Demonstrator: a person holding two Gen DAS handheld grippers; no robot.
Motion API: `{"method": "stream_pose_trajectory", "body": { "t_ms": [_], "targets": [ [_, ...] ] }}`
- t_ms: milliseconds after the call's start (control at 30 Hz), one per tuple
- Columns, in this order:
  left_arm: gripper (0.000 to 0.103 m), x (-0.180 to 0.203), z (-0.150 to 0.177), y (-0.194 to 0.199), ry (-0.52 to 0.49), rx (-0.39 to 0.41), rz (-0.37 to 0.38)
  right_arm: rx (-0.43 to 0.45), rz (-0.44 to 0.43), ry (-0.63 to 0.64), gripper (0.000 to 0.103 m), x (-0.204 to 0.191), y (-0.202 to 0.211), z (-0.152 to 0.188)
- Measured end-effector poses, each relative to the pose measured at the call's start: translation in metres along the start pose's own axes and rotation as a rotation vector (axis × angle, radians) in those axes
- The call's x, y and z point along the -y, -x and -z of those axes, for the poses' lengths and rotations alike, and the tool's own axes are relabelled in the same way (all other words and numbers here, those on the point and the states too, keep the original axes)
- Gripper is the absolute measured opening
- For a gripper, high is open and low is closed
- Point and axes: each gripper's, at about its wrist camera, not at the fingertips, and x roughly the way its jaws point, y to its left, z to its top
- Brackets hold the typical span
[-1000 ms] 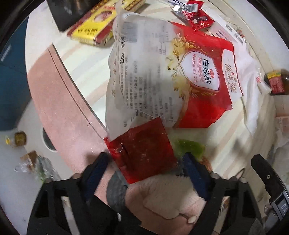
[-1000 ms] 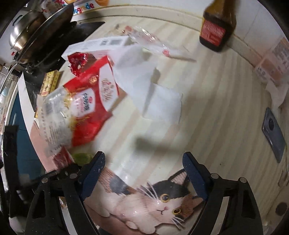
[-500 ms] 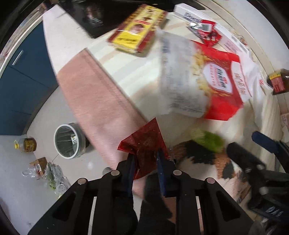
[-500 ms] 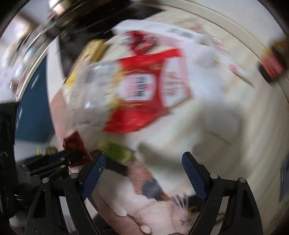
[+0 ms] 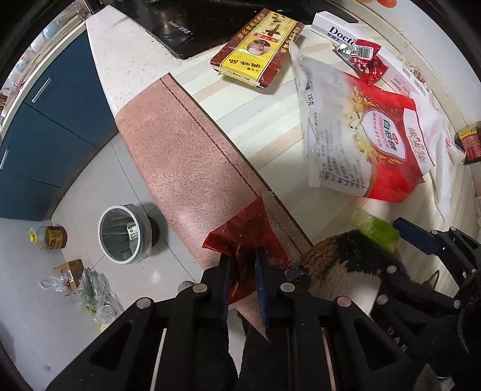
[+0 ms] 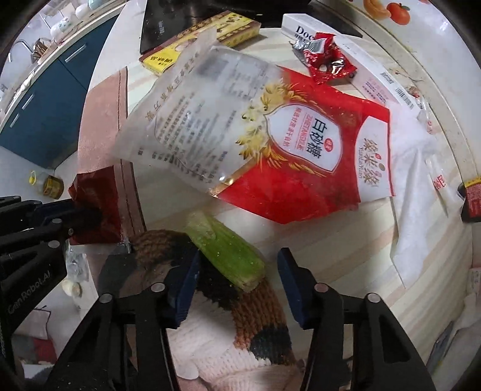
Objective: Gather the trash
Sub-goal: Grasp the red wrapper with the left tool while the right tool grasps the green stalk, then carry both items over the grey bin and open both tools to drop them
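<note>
My left gripper (image 5: 243, 267) is shut on a dark red plastic wrapper (image 5: 245, 233) and holds it over the counter's front edge; the wrapper also shows in the right wrist view (image 6: 96, 204). My right gripper (image 6: 237, 270) is open, its fingers on either side of a green vegetable piece (image 6: 225, 249) lying on a knitted cat mat (image 6: 240, 306). A large red and clear sugar bag (image 6: 255, 144) lies behind it, also seen in the left wrist view (image 5: 360, 132). A grey trash bin (image 5: 123, 234) stands on the floor below.
On the counter lie a yellow-red seasoning box (image 5: 255, 51), a small red foil wrapper (image 6: 324, 60), a white toothpaste box (image 5: 339, 30) and white tissue (image 6: 418, 186). A dark bottle (image 6: 472, 198) stands at right. A black cooktop (image 5: 192, 27) is at the back.
The left gripper closed on the red wrapper and pulled it back toward the counter edge. The right gripper swung left and down over the green vegetable piece.
</note>
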Motion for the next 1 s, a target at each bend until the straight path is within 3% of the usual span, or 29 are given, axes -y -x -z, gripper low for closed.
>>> {"method": "stream_pose_trajectory", "body": {
  "t_ms": [233, 400, 1000],
  "targets": [
    [0.011, 0.0, 0.0, 0.0, -0.003, 0.001, -0.002, 0.014, 0.005, -0.016, 0.032, 0.009, 0.003, 0.001],
    [0.006, 0.006, 0.001, 0.008, -0.011, 0.015, 0.008, 0.025, -0.016, -0.056, 0.009, 0.018, 0.011, 0.006],
    [0.005, 0.029, -0.012, 0.094, -0.11, 0.235, 0.062, 0.14, -0.057, -0.307, 0.005, 0.084, 0.081, 0.02]
  ]
}}
